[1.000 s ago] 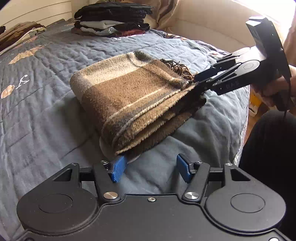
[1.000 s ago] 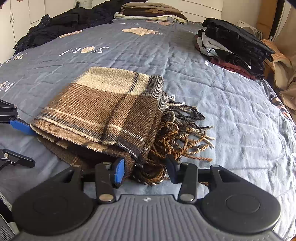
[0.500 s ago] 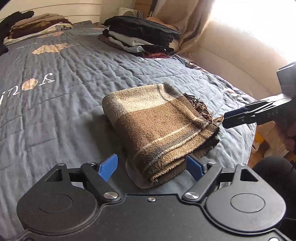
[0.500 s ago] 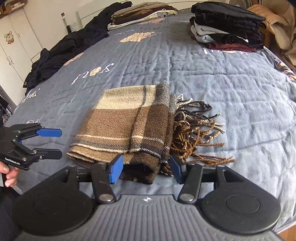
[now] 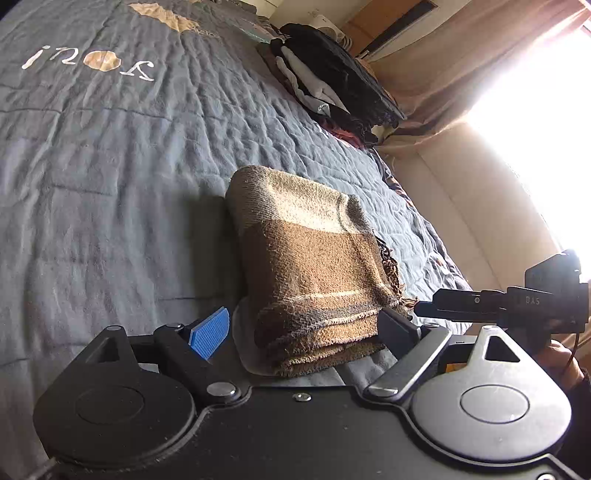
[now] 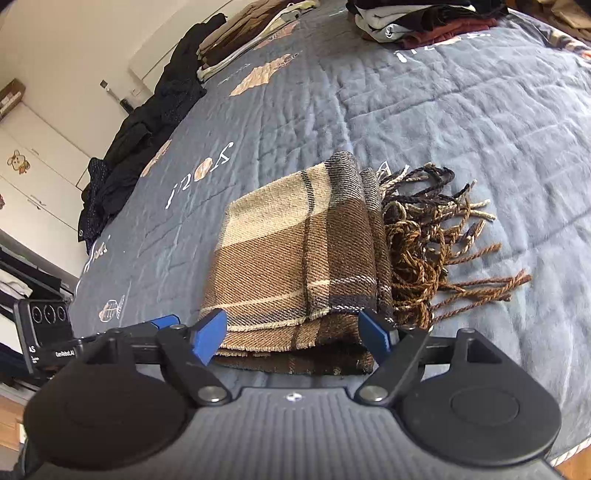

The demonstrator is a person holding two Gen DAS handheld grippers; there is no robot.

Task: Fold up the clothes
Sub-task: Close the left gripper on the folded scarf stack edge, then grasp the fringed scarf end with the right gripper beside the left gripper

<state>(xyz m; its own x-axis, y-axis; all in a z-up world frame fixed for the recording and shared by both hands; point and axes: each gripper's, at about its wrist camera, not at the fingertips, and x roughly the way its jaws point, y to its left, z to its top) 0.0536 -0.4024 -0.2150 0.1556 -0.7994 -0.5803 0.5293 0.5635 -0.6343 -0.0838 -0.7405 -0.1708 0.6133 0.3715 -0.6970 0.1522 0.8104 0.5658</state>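
The left gripper [image 5: 306, 330] has its two fingers spread wide, one blue-padded fingertip [image 5: 209, 332] to each side of the near end of a brown and beige plaid woollen scarf [image 5: 314, 266]. The pads flank the scarf's layered edges without pinching them; whether they touch the cloth cannot be told. The right gripper [image 6: 295, 336] is likewise spread, its blue pads [image 6: 207, 334] bracketing another side of the same scarf, just beside the corner where the twisted brown fringe [image 6: 436, 251] spills out. Nothing is held by either tool.

The scarf lies folded into a thick, compact rectangle of several layers on the grey-blue quilted bedspread [image 5: 110, 184], close to the bed's edge and between the two grippers. Its fringe fans loosely onto the quilt rather than being tucked in. Lying so, it already looks as the task would want it. The wide stance of both sets of fingers would suit either a squeeze to square up or lift the bundle, or a release of it; the pictures do not settle which.

Farther off, a stack of folded dark garments [image 5: 332, 88] sits near the curtain, seemingly a place for finished pieces. A heap of loose black clothing [image 6: 147, 122] lies along the bed's far side, beside another folded pile [image 6: 243, 33].
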